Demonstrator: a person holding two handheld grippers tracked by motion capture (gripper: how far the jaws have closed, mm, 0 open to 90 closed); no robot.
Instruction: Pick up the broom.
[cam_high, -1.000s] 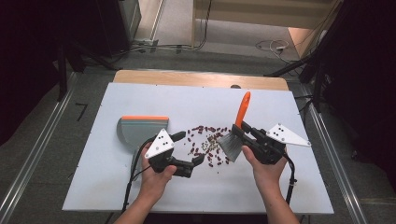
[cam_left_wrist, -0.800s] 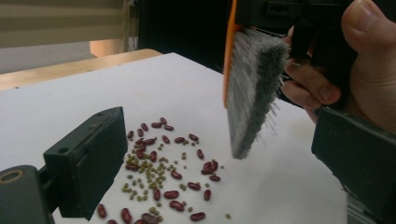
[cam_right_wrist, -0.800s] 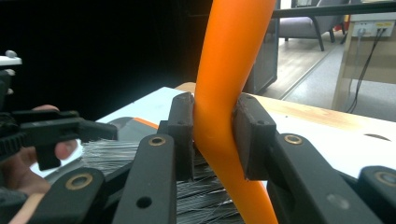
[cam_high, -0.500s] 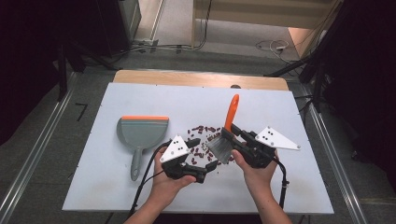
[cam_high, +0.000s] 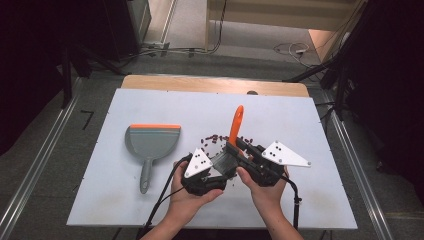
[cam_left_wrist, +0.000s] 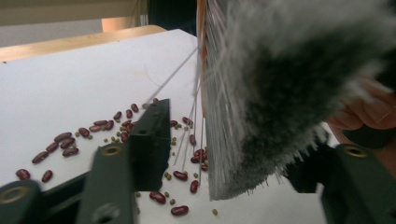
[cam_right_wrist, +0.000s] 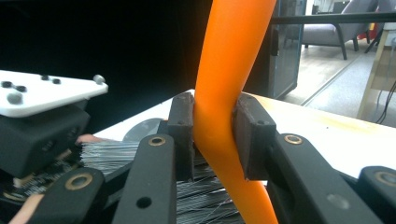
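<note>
Our right claw (cam_right_wrist: 214, 140), clenched on the orange-handled grey-bristled brush (cam_high: 235, 131), has drawn nearer; our released left claw (cam_left_wrist: 243, 154) has left the grey dustpan (cam_high: 150, 145) for the bristles.

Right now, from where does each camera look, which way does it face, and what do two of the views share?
High view: above the person's side, facing forward and down on the table; both hands, left gripper, right gripper.
Left gripper view: along its jaws, at beans and brush bristles; a hand at right.
Right gripper view: along its jaws, closed on the orange brush handle.
Shared: the brush appears in all three.
</note>
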